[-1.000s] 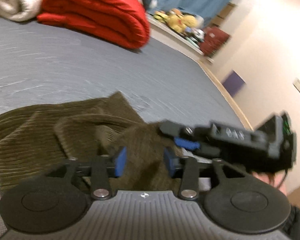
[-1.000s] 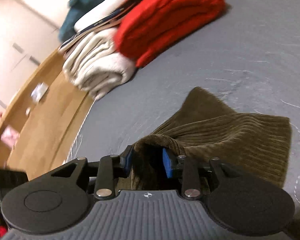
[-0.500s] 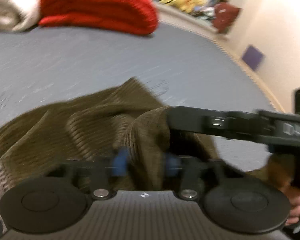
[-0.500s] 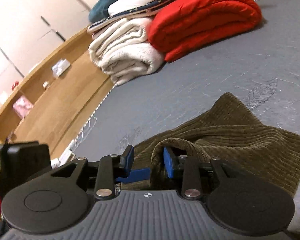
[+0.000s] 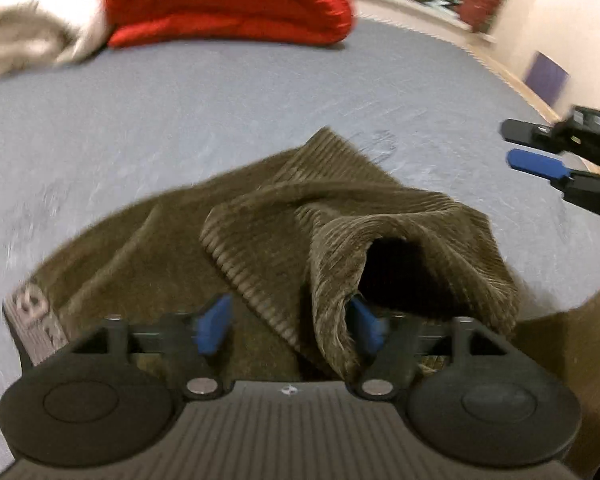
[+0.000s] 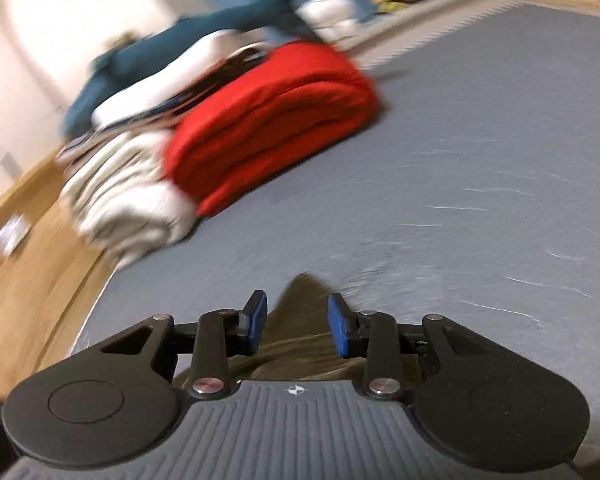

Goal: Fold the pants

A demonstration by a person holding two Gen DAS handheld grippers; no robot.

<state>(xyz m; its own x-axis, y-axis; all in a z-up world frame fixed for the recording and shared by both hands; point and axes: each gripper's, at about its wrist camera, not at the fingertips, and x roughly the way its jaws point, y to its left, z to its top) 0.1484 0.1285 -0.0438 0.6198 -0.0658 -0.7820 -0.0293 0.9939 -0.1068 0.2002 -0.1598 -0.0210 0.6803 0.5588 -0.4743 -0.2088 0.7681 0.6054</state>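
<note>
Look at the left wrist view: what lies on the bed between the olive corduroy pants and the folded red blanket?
Nothing: between the pants and the red blanket, only bare grey bed surface shows in the left wrist view.

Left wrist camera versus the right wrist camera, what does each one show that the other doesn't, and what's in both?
Only the left wrist view shows the pants' rumpled folds with a printed grey band, and the right gripper off to one side. Only the right wrist view shows the teal item on the pile and the wooden floor. Both show the grey bed surface, red folded blanket and cream blanket.
</note>
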